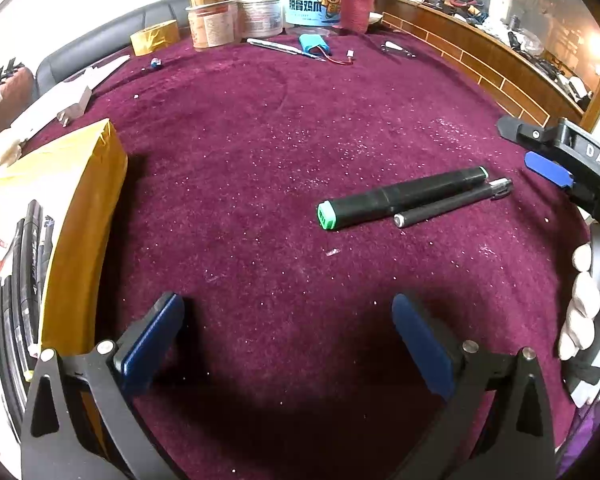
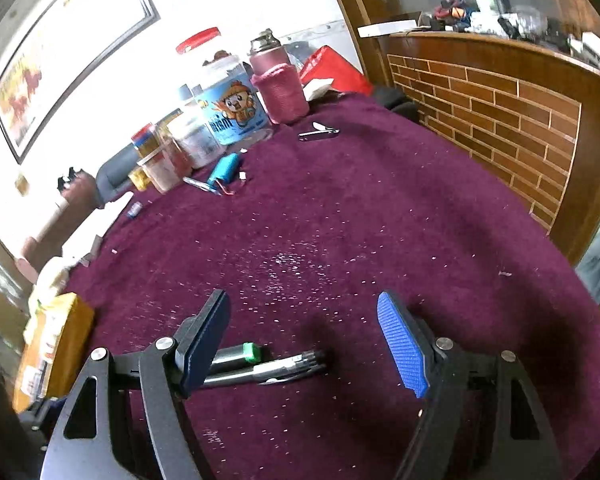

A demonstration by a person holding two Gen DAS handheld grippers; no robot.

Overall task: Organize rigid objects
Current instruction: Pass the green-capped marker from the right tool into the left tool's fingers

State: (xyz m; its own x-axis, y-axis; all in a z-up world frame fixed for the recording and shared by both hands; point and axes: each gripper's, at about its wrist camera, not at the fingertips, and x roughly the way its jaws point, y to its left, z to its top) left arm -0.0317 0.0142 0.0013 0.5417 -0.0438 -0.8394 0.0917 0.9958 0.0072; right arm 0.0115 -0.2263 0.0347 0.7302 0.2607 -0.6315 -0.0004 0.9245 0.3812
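Note:
A thick black marker with a green end cap (image 1: pixel 400 198) lies on the purple table cloth, with a thinner black pen (image 1: pixel 452 202) right beside it. Both show in the right wrist view, the marker (image 2: pixel 240 354) and the pen (image 2: pixel 276 368), low between the fingers and partly behind the left finger. My left gripper (image 1: pixel 288 340) is open and empty, well short of them. My right gripper (image 2: pixel 304 340) is open and empty, hovering just above them; it shows at the right edge of the left wrist view (image 1: pixel 552 160).
A yellow-taped cardboard box (image 1: pixel 60 240) holding dark pens sits at the left. Jars, a blue-labelled tub (image 1: pixel 312 0), a pink flask (image 2: pixel 278 84), a blue battery pack (image 1: pixel 314 46), tape roll (image 1: pixel 156 38) and nail clippers (image 2: pixel 318 132) line the far edge. A brick-patterned counter (image 2: pixel 500 128) stands right.

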